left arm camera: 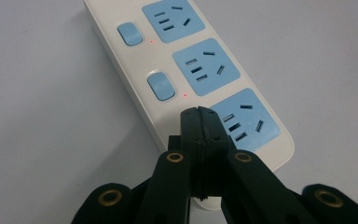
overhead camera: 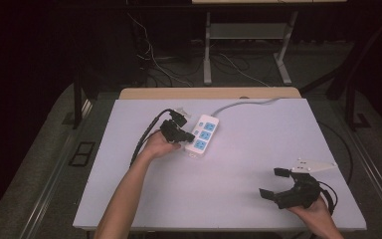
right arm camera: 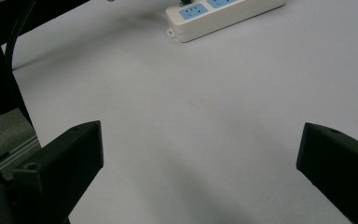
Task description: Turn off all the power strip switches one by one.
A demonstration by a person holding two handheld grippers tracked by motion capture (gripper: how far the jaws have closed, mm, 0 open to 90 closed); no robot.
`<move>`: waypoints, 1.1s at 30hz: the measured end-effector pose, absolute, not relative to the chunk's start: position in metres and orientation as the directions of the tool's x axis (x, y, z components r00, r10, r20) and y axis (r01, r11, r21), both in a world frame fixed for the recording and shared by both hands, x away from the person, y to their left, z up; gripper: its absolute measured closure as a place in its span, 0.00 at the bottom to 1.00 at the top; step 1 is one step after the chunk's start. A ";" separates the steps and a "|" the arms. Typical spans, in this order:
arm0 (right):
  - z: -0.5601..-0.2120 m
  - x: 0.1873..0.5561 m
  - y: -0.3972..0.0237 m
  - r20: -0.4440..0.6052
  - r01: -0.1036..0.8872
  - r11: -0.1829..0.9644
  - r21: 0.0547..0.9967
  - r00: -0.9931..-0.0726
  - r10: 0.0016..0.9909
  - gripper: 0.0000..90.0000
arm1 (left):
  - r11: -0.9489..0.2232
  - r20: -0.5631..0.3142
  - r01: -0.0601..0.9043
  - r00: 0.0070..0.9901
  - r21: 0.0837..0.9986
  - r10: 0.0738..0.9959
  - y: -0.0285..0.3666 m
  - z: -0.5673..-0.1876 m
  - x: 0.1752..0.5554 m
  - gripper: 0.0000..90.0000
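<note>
A white power strip (overhead camera: 204,132) with three blue sockets lies on the table a little left of centre. My left gripper (overhead camera: 187,139) is shut with nothing between its jaws. In the left gripper view its closed tips (left arm camera: 199,116) rest on the strip (left arm camera: 135,70) beside the nearest blue socket (left arm camera: 244,120), where a third switch would sit. Two blue switches (left arm camera: 161,85) show further along, each with a small red light. My right gripper (overhead camera: 271,183) stands open near the front right of the table, holding nothing. The right gripper view shows the strip (right arm camera: 223,11) far ahead.
The strip's grey cable (overhead camera: 248,103) runs toward the table's back edge. The pale table top (overhead camera: 229,169) has free room in the middle and front. A wooden edge (overhead camera: 209,93) lies behind it. Loose cables and a metal frame stand on the dark floor beyond.
</note>
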State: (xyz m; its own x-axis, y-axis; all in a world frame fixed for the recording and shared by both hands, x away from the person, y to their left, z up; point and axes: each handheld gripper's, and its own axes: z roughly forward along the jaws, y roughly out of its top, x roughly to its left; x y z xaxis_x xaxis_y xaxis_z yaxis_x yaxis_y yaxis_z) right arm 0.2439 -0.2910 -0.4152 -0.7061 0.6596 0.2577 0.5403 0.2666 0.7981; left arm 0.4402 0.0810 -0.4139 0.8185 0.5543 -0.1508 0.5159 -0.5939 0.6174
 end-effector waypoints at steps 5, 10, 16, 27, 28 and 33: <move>-0.416 0.245 -0.292 0.261 0.544 0.262 0.797 -0.702 0.663 0.00 | -0.589 -0.159 0.526 0.813 0.614 0.560 0.081 -0.413 0.441 1.00; -0.416 0.245 -0.292 0.261 0.545 0.263 0.796 -0.702 0.663 0.00 | -0.597 -0.151 0.523 0.815 0.608 0.560 0.080 -0.412 0.441 1.00; -0.416 0.246 -0.293 0.261 0.544 0.260 0.798 -0.701 0.664 0.00 | -0.633 -0.120 0.499 0.831 0.592 0.543 0.078 -0.406 0.443 1.00; -0.415 0.245 -0.295 0.262 0.544 0.254 0.800 -0.696 0.668 0.00 | -0.649 -0.105 0.469 0.850 0.599 0.517 0.070 -0.384 0.447 1.00; -0.415 0.245 -0.295 0.262 0.545 0.253 0.799 -0.696 0.669 0.00 | -0.650 -0.101 0.465 0.851 0.601 0.515 0.070 -0.383 0.447 1.00; -0.415 0.246 -0.296 0.264 0.545 0.250 0.800 -0.694 0.670 0.00 | -0.642 -0.098 0.467 0.846 0.608 0.524 0.071 -0.376 0.452 0.99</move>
